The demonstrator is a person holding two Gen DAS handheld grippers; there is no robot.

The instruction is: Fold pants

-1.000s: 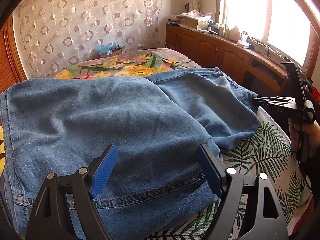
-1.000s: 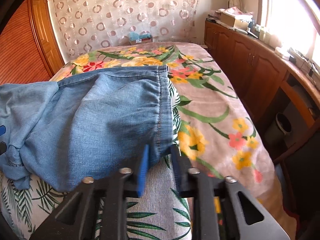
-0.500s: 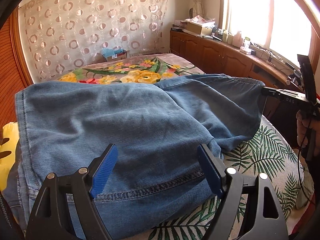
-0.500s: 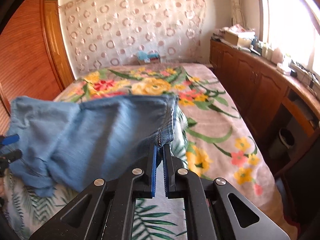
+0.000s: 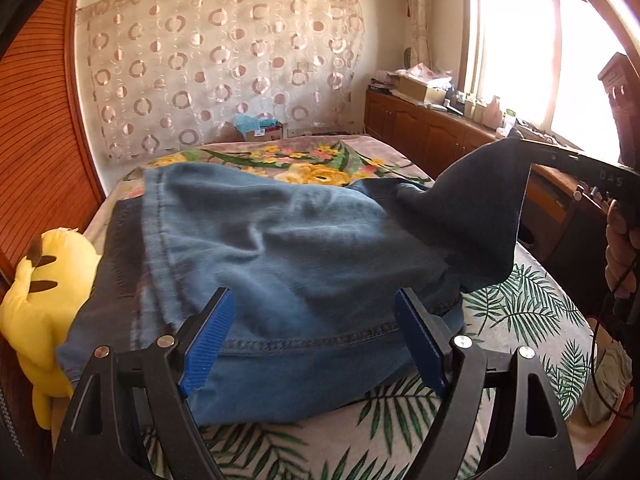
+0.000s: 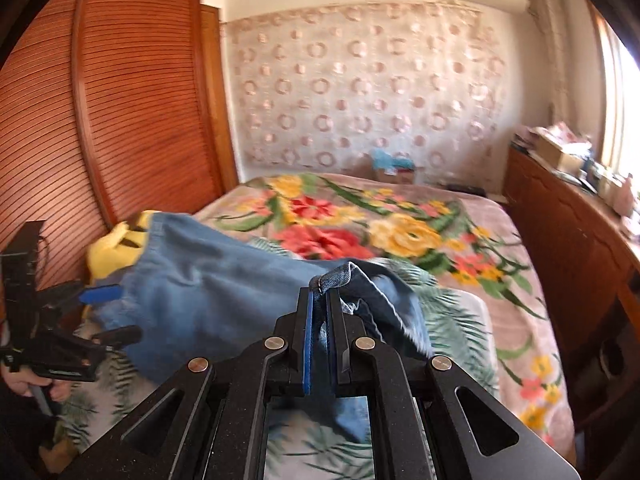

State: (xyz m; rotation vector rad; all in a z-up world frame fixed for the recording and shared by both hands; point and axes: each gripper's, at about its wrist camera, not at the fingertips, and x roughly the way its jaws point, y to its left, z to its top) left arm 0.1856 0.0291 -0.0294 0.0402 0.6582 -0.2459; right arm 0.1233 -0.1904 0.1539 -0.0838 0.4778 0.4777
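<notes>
left wrist view, from left edge to right: yellow plush toy (image 5: 44, 280) wedged at the bed's side against the slatted wooden wardrobe (image 5: 36, 140), partly under the denim. next to it, blue jeans (image 5: 280, 264) heaped across the leaf-print sheet (image 5: 516, 312), hem seam running across just ahead of the left gripper (image 5: 312, 340). blue pads (image 5: 206, 344) standing wide apart, the cloth lying between and beneath them, neither pad pressing on it. further right, one corner of the jeans pulled up into a dark peak and pinched at its tip by the right gripper (image 5: 524, 148), a hand (image 5: 620, 248) wrapped round that handle at the frame's edge. behind, floral blanket (image 5: 304, 160), circle-patterned curtain (image 5: 224, 68), wooden cabinets (image 5: 432, 128) under a bright window (image 5: 532, 56). right wrist view, same order: left gripper (image 6: 106, 312) low at the left edge with its blue pad visible, fingers spread, at the near edge of the denim; cannot tell from here whether touching. yellow toy (image 6: 116, 248) peeking out behind the jeans (image 6: 224, 300). centre foreground, right gripper (image 6: 318, 300) with fingers together, clamped on a folded hem edge of the jeans, fabric bunched above the tips and draping off to the right. far right, blanket (image 6: 380, 232) and cabinets (image 6: 568, 248), slightly blurred.
</notes>
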